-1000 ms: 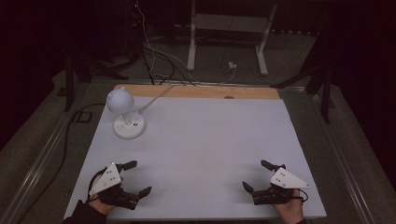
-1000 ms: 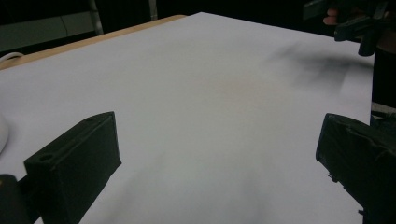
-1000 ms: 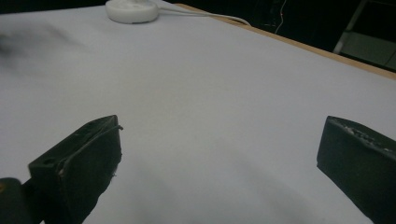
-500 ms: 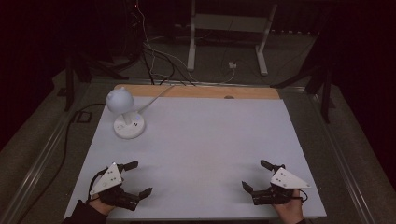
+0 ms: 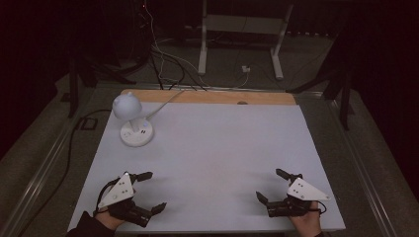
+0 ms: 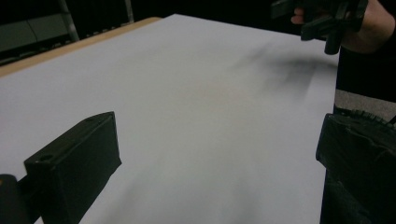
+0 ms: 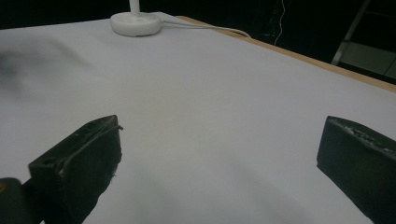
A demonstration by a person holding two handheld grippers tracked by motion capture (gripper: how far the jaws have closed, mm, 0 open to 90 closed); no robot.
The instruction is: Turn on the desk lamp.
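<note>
I hold my left gripper (image 5: 148,191) low over the near left corner of the white surface (image 5: 217,153), jaws spread wide with nothing between them, and my right gripper (image 5: 278,185) sits the same way at the near right corner, jaws apart and empty. I judge this a ready stance: both tools rest well apart and aim inward across the bare middle, so either can start forward without crossing the other. The only thing within reach is the small white lamp (image 5: 132,122), which stands upright on its round base at the far left of the surface, well apart from both grippers, its globe head leaning a little toward me. Its white cord (image 5: 163,102) runs off the far wooden edge (image 5: 207,97), which is likely why it stands near the back. In the right gripper view the lamp base (image 7: 135,22) lies far ahead. The left gripper is nearer, so I would expect to reach with that one.
</note>
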